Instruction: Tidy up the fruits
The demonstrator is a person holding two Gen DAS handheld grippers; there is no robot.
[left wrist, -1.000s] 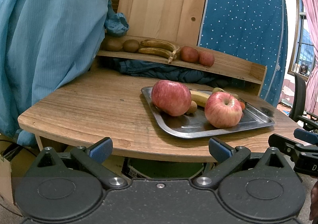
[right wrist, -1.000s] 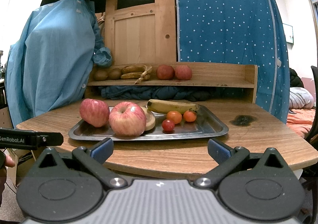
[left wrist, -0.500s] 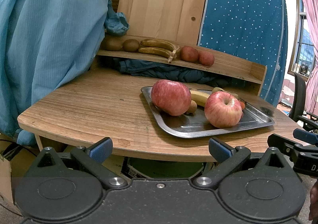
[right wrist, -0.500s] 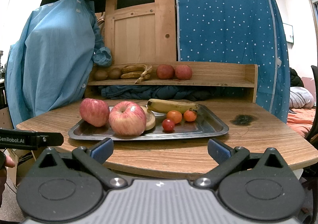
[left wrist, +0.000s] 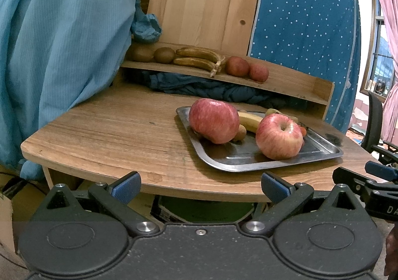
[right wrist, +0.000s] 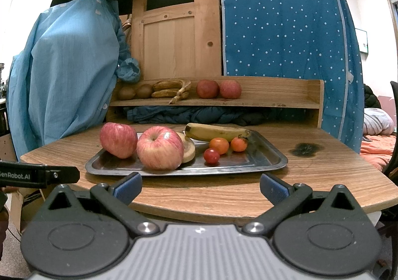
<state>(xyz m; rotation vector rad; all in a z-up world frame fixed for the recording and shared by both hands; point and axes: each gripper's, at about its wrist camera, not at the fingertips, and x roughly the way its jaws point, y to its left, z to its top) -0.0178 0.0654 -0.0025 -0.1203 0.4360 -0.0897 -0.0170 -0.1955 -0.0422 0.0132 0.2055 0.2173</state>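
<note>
Apples (right wrist: 159, 147) on metal tray (right wrist: 268, 160) at table front, beside banana (right wrist: 216, 131) and small tomatoes (right wrist: 219, 145); likely heavy, smooth, firm; you grip across widest middle; tomatoes fragile, squeeze lightly; left gripper (left wrist: 199, 186) and right gripper (right wrist: 200, 186) both spread wide, empty, short of table edge.

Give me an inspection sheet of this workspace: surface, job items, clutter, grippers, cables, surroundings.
Surface: round wooden table, dark stain on its right.
Job's things: metal tray holding two apples, a banana, three small tomatoes; shelf holding two kiwis, bananas, two apples.
Clutter: dark blue cloth under the shelf.
Grippers: left gripper open, empty; right gripper open, empty; both short of the table edge.
Cables: nothing seen.
Surroundings: light blue garment, dotted blue fabric, wooden panel.
</note>
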